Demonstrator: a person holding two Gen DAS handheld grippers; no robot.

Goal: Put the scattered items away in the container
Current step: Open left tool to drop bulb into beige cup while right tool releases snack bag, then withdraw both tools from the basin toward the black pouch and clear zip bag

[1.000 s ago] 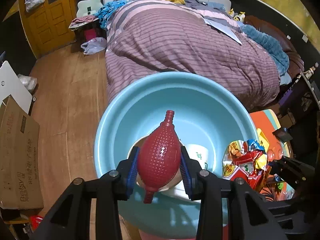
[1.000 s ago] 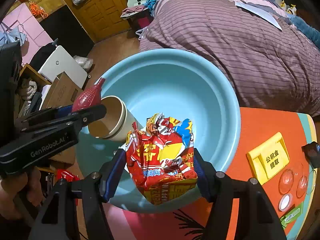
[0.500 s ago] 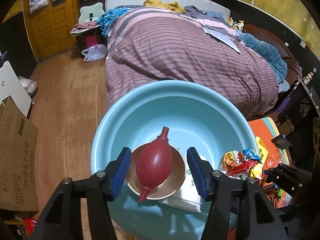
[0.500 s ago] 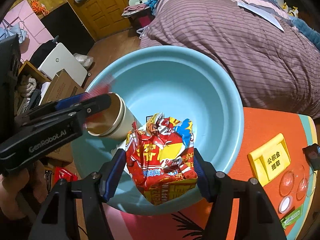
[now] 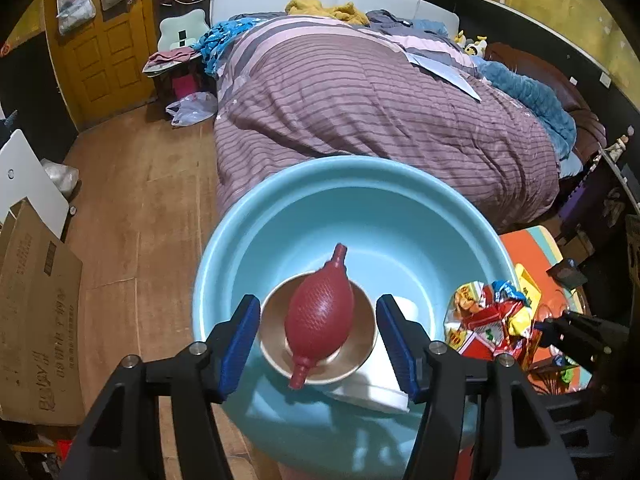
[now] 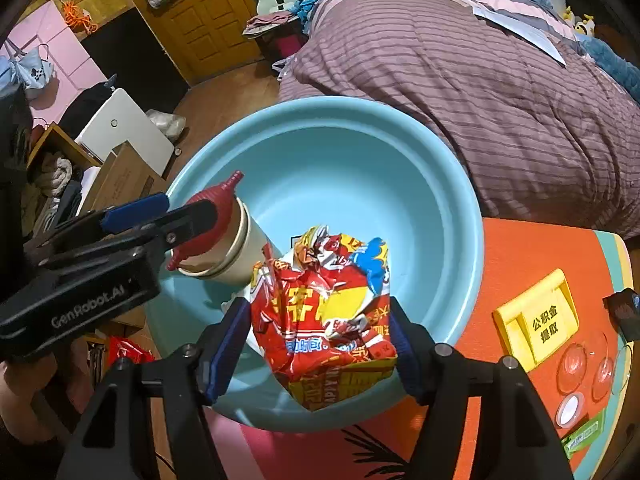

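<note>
A large light-blue basin [image 5: 400, 216] [image 6: 400, 168] stands on an orange mat. A paper cup [image 5: 276, 336] [image 6: 248, 248] lies on its side inside it. A red rubber bulb blower [image 5: 320, 316] [image 6: 216, 204] rests across the cup's mouth. My left gripper [image 5: 316, 340] is open around the cup mouth, its pads apart from the blower. It also shows in the right wrist view [image 6: 160, 220]. My right gripper [image 6: 320, 340] is shut on a crumpled red snack bag [image 6: 324, 312] [image 5: 492, 324] above the basin's near rim.
A bed with a striped purple quilt [image 5: 380, 100] lies beyond the basin. A cardboard box [image 5: 36, 312] stands on the wooden floor at left. On the orange mat [image 6: 520, 248] lie a yellow sign holder [image 6: 536, 320] and clear round lids [image 6: 572, 364].
My left gripper has opened and let go of the red blower, which now rests on the cup mouth. The left gripper has drawn back a little. The right gripper still holds the bag.
</note>
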